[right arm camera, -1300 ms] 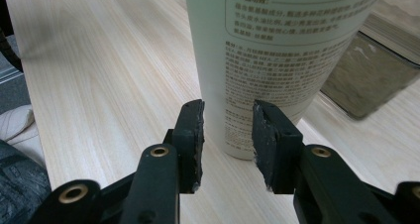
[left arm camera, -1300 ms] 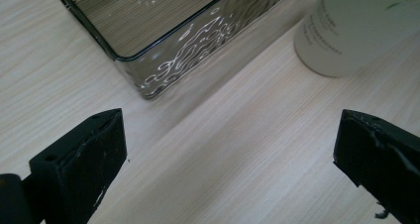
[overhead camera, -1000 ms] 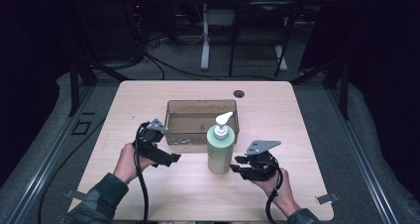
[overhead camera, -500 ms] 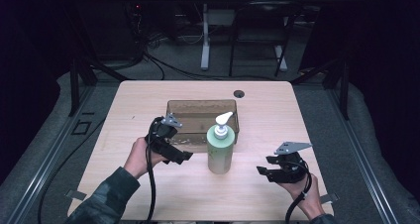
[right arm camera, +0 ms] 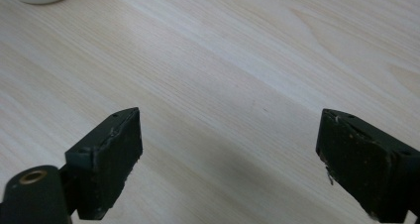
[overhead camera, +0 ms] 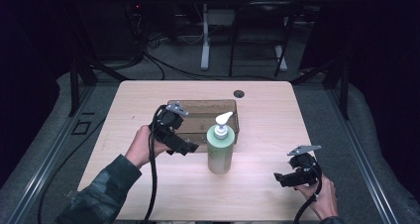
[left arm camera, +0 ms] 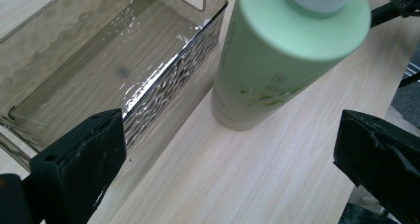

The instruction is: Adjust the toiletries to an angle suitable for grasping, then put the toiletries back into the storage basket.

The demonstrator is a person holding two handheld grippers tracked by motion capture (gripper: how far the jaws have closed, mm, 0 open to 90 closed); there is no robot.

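Your left gripper (overhead camera: 190,147) is the one to watch here: it's hanging just to the left of the bottle (overhead camera: 220,149) in the high view, jaws spread wide with nothing between them, and pointed roughly at the bottle's body. From the left gripper view the bottle sits ahead and a bit to the right of the line between the jaws, so I'd guess you need a small swing that way before closing. The bottle stands upright on the bench (overhead camera: 267,120), long axis straight up, so a sideways pinch around the body looks like the natural grab. It sits right in front of the clear tray (overhead camera: 203,116), close to its near wall, though I can't tell if they actually touch. Your right gripper (overhead camera: 283,178) is well off to the right near the front edge of the bench, so the left is clearly nearer. Its jaws have just been opening, and in the right gripper view they stand apart over bare wood, holding nothing. As for looks: pale green plastic body, round and fairly fat, white pump head with the spout pointing up and to the right in the high view, and some small leafy print on the side. The tray is see-through with rippled walls and looks empty.
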